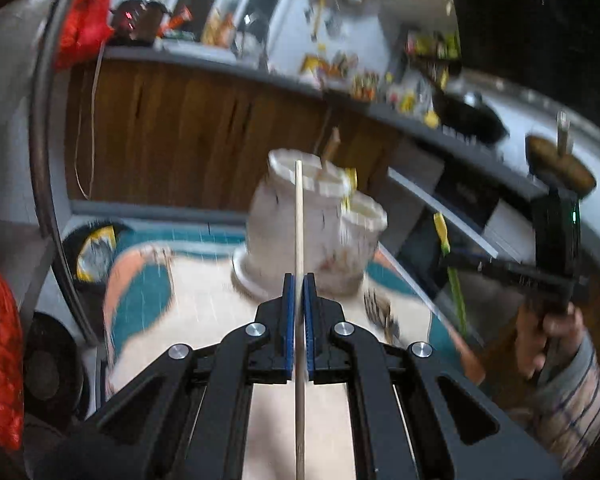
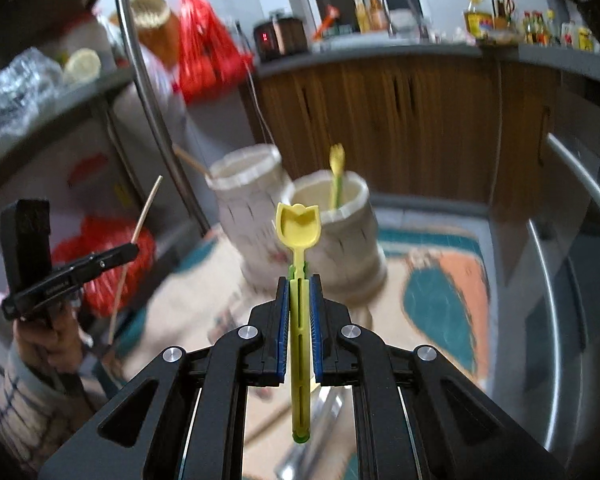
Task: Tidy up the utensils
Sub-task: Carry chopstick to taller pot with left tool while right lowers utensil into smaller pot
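My left gripper (image 1: pixel 299 280) is shut on a wooden chopstick (image 1: pixel 299 220) that stands upright, in front of a white two-cup utensil holder (image 1: pixel 292 224) on a patterned mat (image 1: pixel 204 300). My right gripper (image 2: pixel 299 282) is shut on a yellow tulip-shaped plastic spoon (image 2: pixel 299 228), held above the mat just before the holder (image 2: pixel 336 248). The taller cup (image 2: pixel 248 208) holds a wooden stick (image 2: pixel 190 162); the shorter cup holds a yellow-green utensil (image 2: pixel 336 172). The left gripper with its chopstick (image 2: pixel 140 224) shows in the right wrist view. The right gripper (image 1: pixel 452 262) with the spoon (image 1: pixel 442 230) shows in the left wrist view.
A metal fork (image 1: pixel 380 312) lies on the mat right of the holder. A curved metal rail (image 2: pixel 556 280) rings the table. Red bags (image 1: pixel 0 356) hang at the left. A wooden counter (image 2: pixel 400 120) with bottles and a cooker (image 2: pixel 280 36) stands behind.
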`<state>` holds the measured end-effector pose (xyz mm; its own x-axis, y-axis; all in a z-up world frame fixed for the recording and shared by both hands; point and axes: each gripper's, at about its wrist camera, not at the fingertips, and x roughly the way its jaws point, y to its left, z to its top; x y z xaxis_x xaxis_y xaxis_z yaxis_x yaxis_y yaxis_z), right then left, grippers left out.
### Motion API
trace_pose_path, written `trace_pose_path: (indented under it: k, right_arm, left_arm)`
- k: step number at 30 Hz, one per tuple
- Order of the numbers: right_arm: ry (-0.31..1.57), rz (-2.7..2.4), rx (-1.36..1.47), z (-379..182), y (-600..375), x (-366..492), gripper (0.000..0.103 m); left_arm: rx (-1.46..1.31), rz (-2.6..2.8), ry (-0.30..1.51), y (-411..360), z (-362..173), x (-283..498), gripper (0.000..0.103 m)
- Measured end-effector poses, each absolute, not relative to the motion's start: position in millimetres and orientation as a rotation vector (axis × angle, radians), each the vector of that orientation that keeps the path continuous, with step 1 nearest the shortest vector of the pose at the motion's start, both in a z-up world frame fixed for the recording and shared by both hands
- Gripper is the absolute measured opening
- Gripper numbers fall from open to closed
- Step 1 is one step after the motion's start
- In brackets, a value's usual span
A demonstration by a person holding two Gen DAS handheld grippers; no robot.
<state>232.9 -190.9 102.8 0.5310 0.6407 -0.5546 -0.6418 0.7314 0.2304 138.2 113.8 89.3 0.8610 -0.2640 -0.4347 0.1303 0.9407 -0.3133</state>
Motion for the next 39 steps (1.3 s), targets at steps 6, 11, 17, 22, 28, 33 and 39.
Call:
trace_pose_path:
  k: [6,11,17,22,28,33,39]
  right_arm:
    - [0.495,0.754,0.045,124,-173,233,0.011]
    - [0.410,0.741,0.058,135,-159,248,0.011]
    - [0.383,0.747,0.068,135,-149,272,0.011]
    - [0.378,0.740,0.106,136,-148,293,0.011]
    - [0.359,0.725,0.142,137,-148,307,0.011]
    - [0.340,0.701,0.152,138,-145,315,0.011]
    - [0.323,0.669,0.120,129,-134,320,0.011]
  left_arm:
    - [-0.284,-0.179,0.337,127,118,147,0.004]
    - [-0.280,-0.207,0.232,127,138,173,0.004]
    - [-0.270,-0.210,0.153,121,153,207,0.004]
    - [-0.326,-0.230,0.092,125,157,238,0.004]
    - [-0.374,-0.235,0.012,127,164,264,0.004]
    - [-0.360,-0.237,0.009,117,156,278,0.004]
    - [-0.350,-0.241,0.033,113,141,286,0.004]
